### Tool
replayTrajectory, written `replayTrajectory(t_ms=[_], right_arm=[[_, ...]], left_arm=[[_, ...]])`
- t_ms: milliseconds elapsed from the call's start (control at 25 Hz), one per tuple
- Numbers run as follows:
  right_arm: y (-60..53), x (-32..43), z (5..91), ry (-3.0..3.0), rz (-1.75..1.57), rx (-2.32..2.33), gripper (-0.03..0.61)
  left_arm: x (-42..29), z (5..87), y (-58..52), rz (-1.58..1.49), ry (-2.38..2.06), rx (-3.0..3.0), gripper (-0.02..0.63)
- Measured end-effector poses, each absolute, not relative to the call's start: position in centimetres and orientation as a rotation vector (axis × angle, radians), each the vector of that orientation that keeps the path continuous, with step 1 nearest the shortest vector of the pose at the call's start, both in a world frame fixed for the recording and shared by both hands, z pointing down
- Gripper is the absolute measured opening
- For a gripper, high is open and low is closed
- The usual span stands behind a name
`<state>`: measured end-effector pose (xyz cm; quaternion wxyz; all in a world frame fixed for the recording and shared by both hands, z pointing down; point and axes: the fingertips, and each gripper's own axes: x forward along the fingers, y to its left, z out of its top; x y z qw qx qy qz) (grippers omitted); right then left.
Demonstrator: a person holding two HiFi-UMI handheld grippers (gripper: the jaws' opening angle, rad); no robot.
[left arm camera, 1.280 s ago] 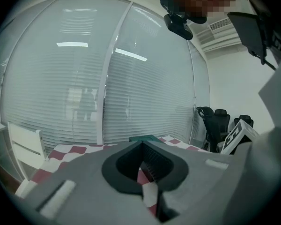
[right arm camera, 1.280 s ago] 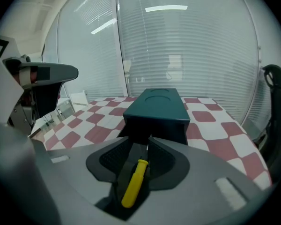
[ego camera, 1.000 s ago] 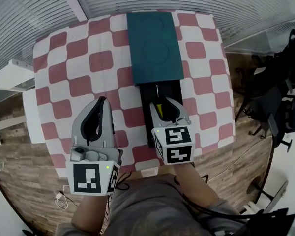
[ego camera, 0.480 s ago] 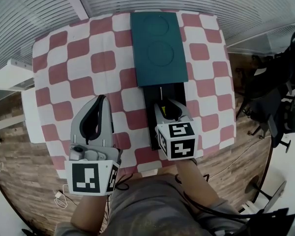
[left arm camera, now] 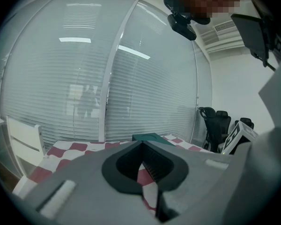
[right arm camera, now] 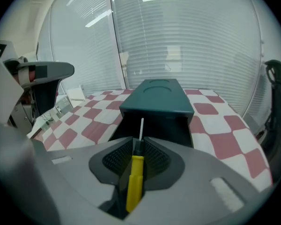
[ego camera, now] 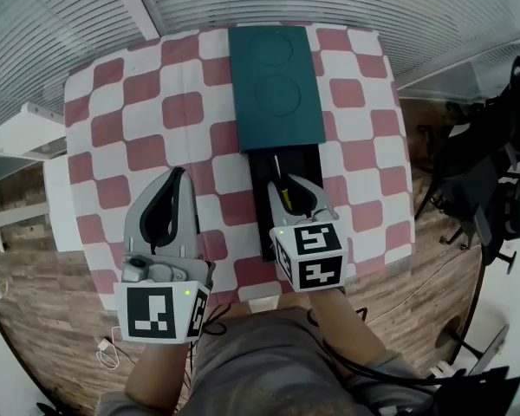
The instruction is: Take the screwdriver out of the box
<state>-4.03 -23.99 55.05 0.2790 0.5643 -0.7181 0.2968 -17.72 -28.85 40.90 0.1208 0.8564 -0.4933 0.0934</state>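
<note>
The box (ego camera: 269, 76) is a dark teal sleeve lying on the checkered table, its black drawer (ego camera: 305, 159) pulled out toward me. My right gripper (ego camera: 288, 183) is shut on the screwdriver (right arm camera: 135, 177), which has a yellow handle, a black collar and a thin metal shaft (right arm camera: 141, 128) pointing at the sleeve (right arm camera: 157, 100). The screwdriver (ego camera: 282, 191) hangs over the open drawer. My left gripper (ego camera: 180, 175) hovers left of the drawer, its jaws closed together with nothing between them (left arm camera: 141, 145).
The red-and-white checkered cloth (ego camera: 147, 111) covers a small table with edges close on all sides. White furniture (ego camera: 17, 137) stands at the left, black office chairs (ego camera: 494, 172) at the right. Blinds cover the windows behind.
The right gripper with the screwdriver has shifted slightly; the shaft now shows more clearly above the drawer. The left gripper has stayed put.
</note>
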Motion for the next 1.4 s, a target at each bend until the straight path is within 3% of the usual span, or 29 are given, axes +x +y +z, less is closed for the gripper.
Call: replayTrajectory(t_ms=[1040,1400], right_arm=[[-22.4,-1.9,30.1,-2.471,0.213,1.616,0.08],[-21.8,-5.0,24.8,-2.615,0.063,1.529,0.08]], left_arm=[[-10.6,28.1,-22.0,0.083,-1.622,2.679,0.001],[-14.1,24.8,-21.4,0.034,-1.833,2.638,0.001]])
